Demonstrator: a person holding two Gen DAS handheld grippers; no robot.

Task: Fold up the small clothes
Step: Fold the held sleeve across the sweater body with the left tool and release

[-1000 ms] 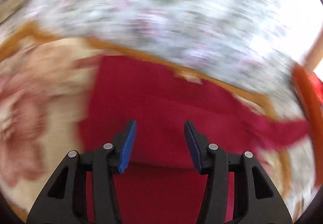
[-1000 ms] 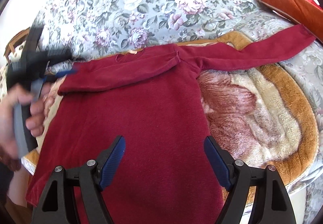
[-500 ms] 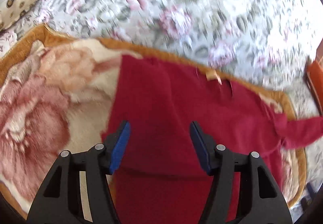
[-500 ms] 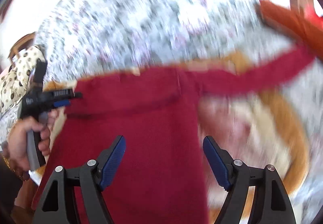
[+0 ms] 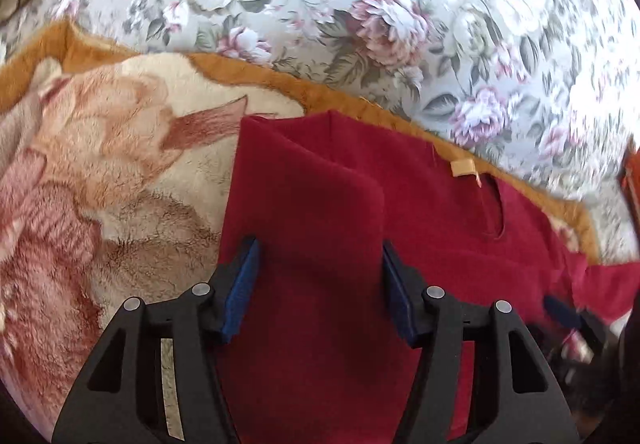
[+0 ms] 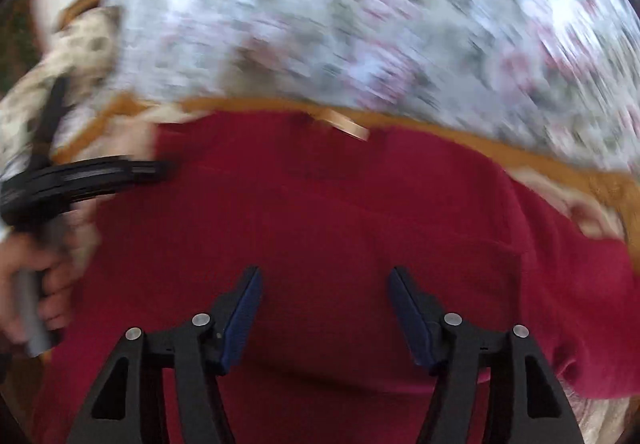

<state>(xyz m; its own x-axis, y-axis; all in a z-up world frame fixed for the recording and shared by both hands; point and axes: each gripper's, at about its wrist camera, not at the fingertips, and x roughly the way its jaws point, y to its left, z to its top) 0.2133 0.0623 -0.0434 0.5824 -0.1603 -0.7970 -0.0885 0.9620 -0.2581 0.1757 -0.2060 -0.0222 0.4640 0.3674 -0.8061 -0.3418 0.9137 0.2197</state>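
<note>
A: Far left in the left wrist view?

B: A plush blanket with a rose pattern and an orange border, spread on a floral sofa.

A: And the garment?

B: A dark red long-sleeved top lies on that blanket, its left part folded over the body, a tan label at the neckline against the border.

A: The left gripper?

B: Released, blue pads spread wide above the folded layer, gripping nothing.

A: The right wrist view?

B: Blurred. At the left edge a hand grips the left tool's handle. In the middle the right gripper hangs over the top's body, likewise released, pads wide apart, nothing between them. One sleeve trails right.
</note>
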